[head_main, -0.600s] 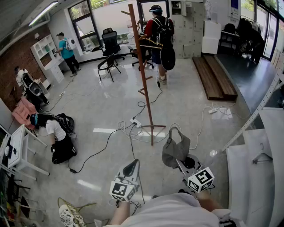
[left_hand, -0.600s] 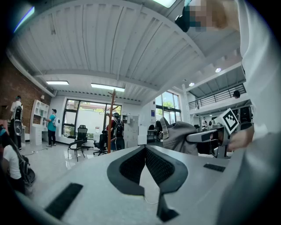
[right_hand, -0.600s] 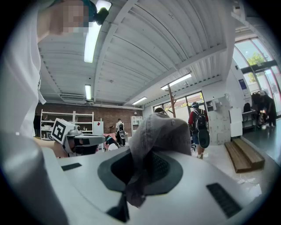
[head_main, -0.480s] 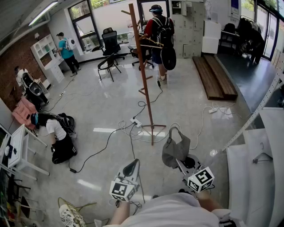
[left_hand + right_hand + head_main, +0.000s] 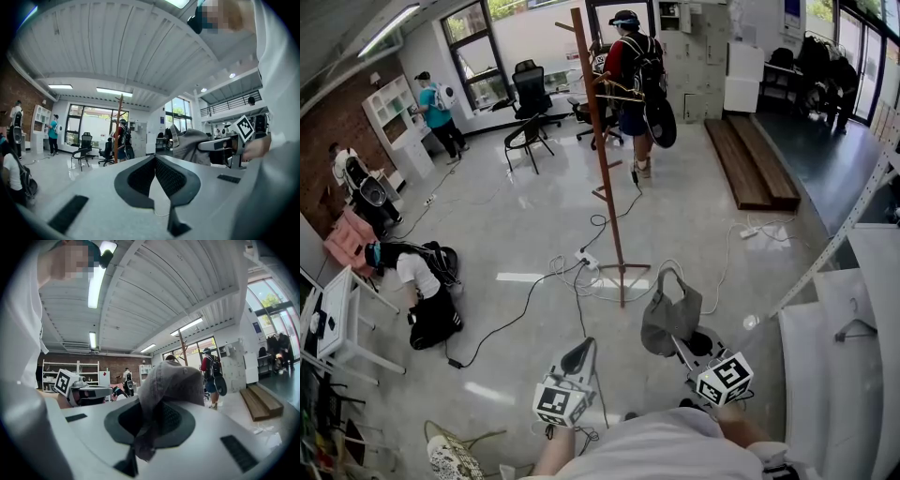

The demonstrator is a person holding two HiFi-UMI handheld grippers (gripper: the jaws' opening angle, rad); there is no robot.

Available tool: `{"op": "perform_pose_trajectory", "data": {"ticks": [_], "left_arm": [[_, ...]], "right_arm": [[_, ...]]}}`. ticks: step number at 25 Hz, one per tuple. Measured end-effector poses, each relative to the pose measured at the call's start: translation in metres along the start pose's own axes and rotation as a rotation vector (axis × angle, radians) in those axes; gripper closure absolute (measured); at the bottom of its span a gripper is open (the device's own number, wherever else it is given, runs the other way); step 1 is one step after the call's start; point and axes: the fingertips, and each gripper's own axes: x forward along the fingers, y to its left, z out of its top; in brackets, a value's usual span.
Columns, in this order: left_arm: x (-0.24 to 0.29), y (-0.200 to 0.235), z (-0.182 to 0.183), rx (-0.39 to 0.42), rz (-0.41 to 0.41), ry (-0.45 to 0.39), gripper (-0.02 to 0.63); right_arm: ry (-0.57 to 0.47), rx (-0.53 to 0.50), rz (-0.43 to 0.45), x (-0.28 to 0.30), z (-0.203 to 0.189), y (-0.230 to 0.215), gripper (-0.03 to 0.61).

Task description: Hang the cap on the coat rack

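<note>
- Head view: one wooden coat rack point(image 5: 602, 159) stands upright on the glossy floor point(image 5: 516, 225), pegs bare of caps; one grey cap point(image 5: 670, 317); two grippers, each with one marker cube
- Four other people in the room: one with a backpack point(image 5: 633, 66) beyond the rack, one in a teal top point(image 5: 433, 98), one by the brick wall point(image 5: 345, 169), one crouched on the floor point(image 5: 424, 295)
- Left gripper point(image 5: 577, 354) and right gripper point(image 5: 680, 343) are held low in front of the person's torso, side by side, both pointing towards the rack's foot
- Cap sits at the right gripper's tip, near the rack's base but apart from it, not hung
- Left gripper view: one pair of jaws, tips together, nothing between them; cap and right gripper show off to the right, with a hand point(image 5: 257, 146) behind them
- Right gripper view: jaws clamped on the cap, a fold pinched between the pads, crown bulging up above them; left gripper level alongside, rack far behind the cap
</note>
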Motion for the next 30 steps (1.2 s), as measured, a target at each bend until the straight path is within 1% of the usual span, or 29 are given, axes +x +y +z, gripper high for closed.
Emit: {"op": "perform_pose_trajectory", "data": {"ticks": [4, 16, 24, 30], "left_arm": [[-0.006, 0.004, 0.001, -0.003, -0.007, -0.013, 0.603], [-0.017, 0.023, -0.004, 0.003, -0.018, -0.006, 0.603], [-0.012, 0.031, -0.005, 0.001, -0.025, 0.000, 0.603], [0.005, 0.042, -0.002, 0.001, -0.022, 0.008, 0.603]], "right_arm": [[0.007, -0.009, -0.007, 0.004, -0.002, 0.007, 0.537], [0.003, -0.018, -0.038, 0.018, -0.006, 0.014, 0.537], [0.008, -0.021, -0.043, 0.027, -0.005, 0.010, 0.537], [0.007, -0.015, -0.034, 0.046, -0.001, -0.007, 0.537]]}}
